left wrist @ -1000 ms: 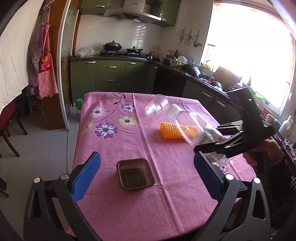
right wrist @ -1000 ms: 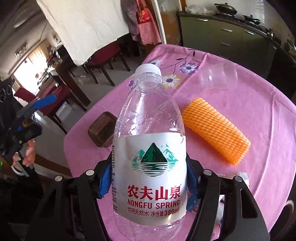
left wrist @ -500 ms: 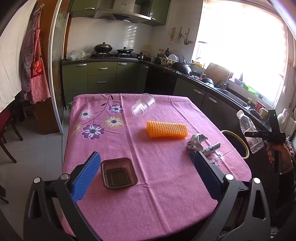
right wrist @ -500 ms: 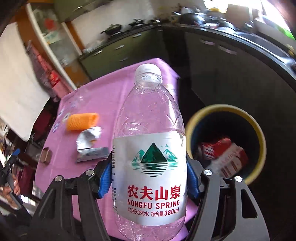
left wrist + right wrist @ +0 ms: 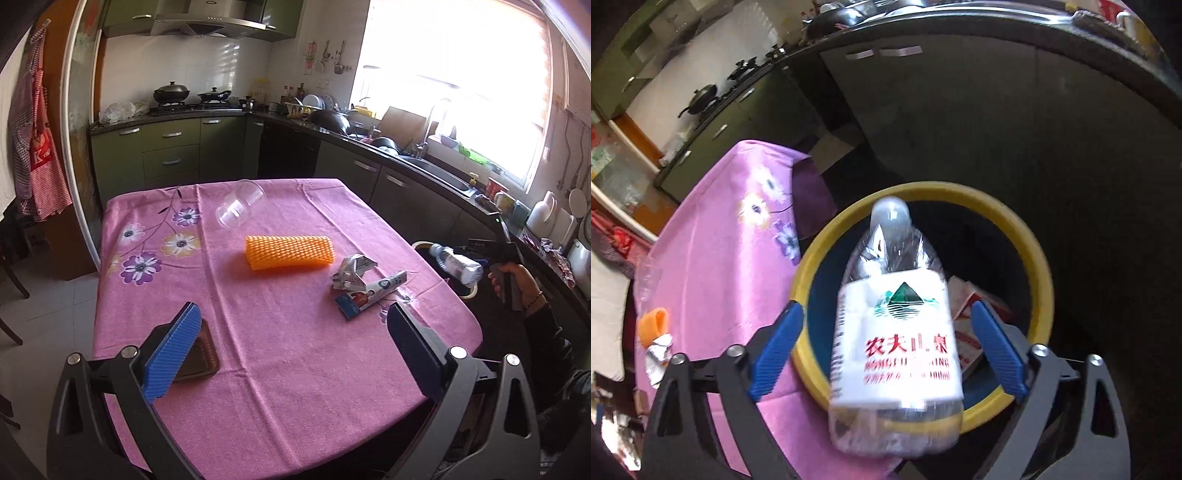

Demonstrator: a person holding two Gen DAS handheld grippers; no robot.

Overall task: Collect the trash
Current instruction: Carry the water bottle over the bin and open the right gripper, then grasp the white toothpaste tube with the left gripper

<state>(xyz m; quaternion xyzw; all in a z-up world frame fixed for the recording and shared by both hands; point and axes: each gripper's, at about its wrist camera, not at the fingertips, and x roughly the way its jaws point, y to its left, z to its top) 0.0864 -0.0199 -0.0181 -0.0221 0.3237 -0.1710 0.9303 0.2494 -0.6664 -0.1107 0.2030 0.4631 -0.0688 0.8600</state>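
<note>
Pink floral cloth covered the worktop (image 5: pixel 280 350) in a kitchen. Past its right edge, the right hand-held gripper (image 5: pixel 886 347) had just spread its jaws, pads clear of the water bottle (image 5: pixel 897 332) between them, cap-down over the yellow-rimmed bin (image 5: pixel 1039 258). The left hand-held gripper (image 5: pixel 291 339) was spread, empty, above the cloth
</note>
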